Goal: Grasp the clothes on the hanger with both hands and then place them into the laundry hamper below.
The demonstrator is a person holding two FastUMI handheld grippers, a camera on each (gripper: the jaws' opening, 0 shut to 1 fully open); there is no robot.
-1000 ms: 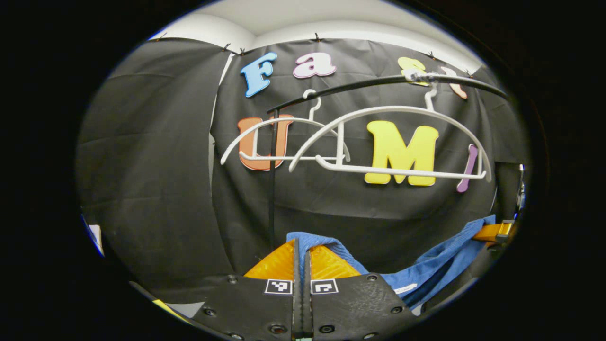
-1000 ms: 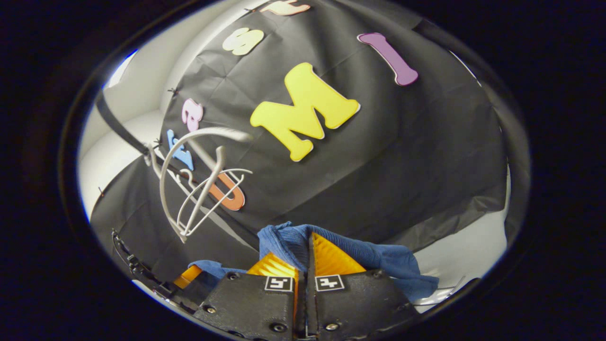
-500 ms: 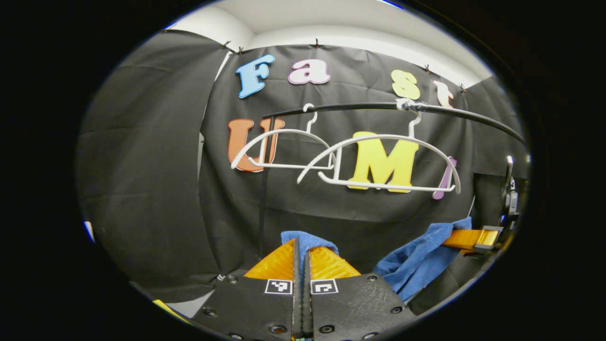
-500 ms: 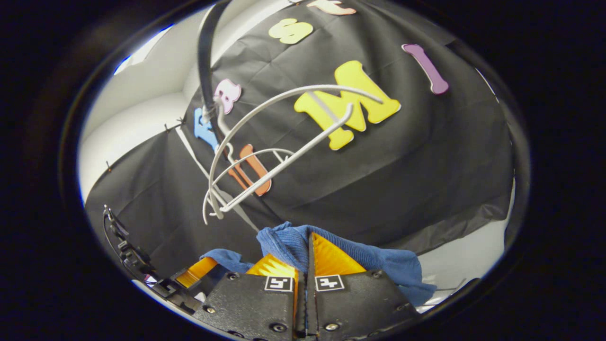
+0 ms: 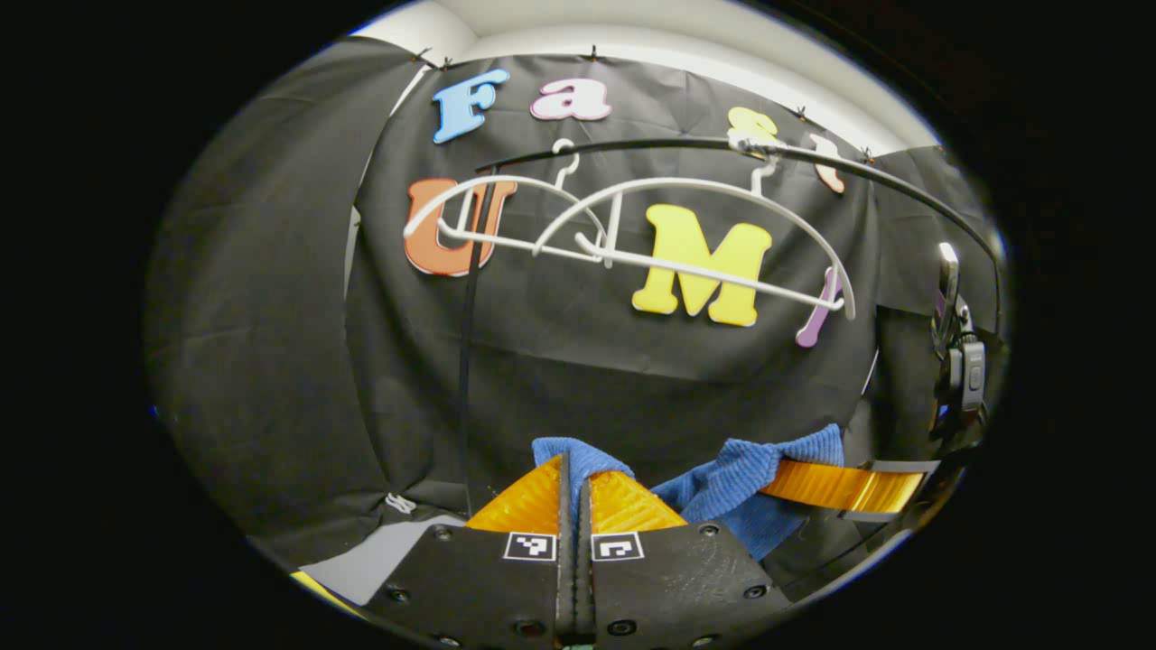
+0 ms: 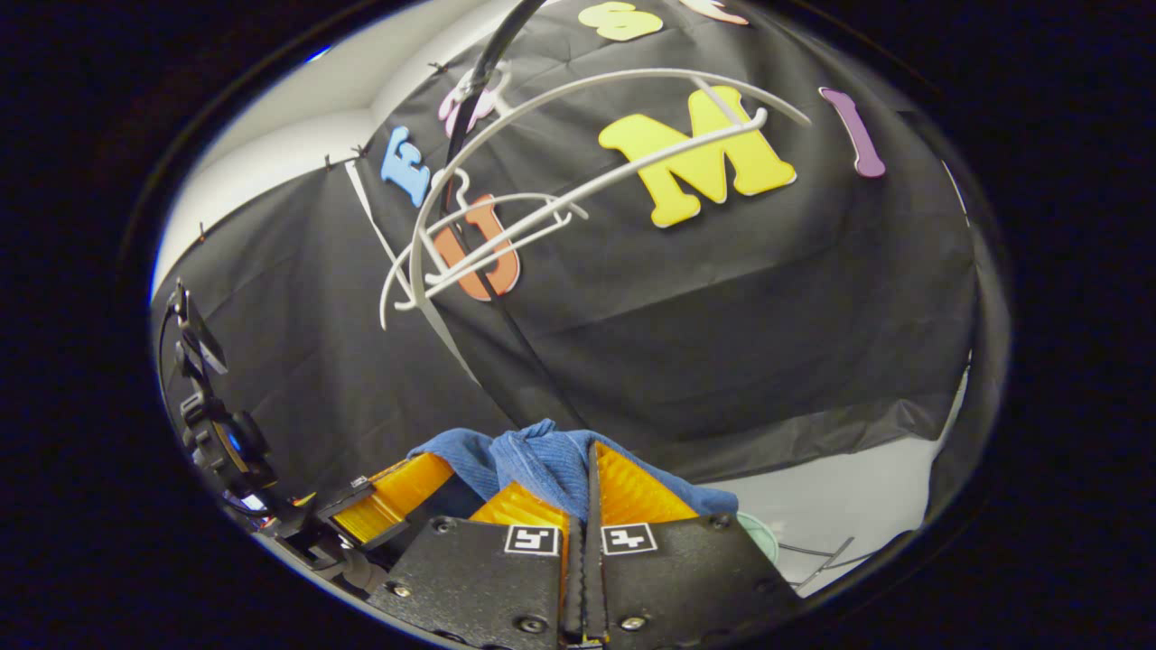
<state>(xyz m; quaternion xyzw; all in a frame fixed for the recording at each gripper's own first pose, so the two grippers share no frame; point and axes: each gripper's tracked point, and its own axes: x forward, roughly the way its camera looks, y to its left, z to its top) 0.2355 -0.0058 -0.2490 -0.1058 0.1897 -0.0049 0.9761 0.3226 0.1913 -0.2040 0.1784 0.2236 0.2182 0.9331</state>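
Now the cloth is off the hangers and ready to go down

We hold the blue cloth [image 5: 736, 483] between both grippers. In the left gripper view, our left gripper [image 5: 574, 478] is clenched on one end of it, a blue fold poking up between the orange fingers [image 5: 528, 501]. To the right in that view, the right gripper [image 5: 840, 486] clamps the other end, and the cloth sags a little between the two. In the right gripper view the right gripper [image 6: 587, 492] grips a bunched fold of cloth [image 6: 533, 460], with the left gripper [image 6: 388, 501] just beside it at the lower left.

Both white hangers [image 5: 686, 226] hang bare on the black rail [image 5: 632, 147], up and far from the cloth, which touches neither. So we judge the grasp and the pull-off done, and the step in hand is carrying the cloth to the hamper.

We cannot see the hamper from here; a pale green rim [image 6: 763, 533] at the bottom right of the right gripper view may belong to it, but we cannot tell. Next we should lower both grippers together, keep our hold until the cloth is over the opening, then release both ends at once
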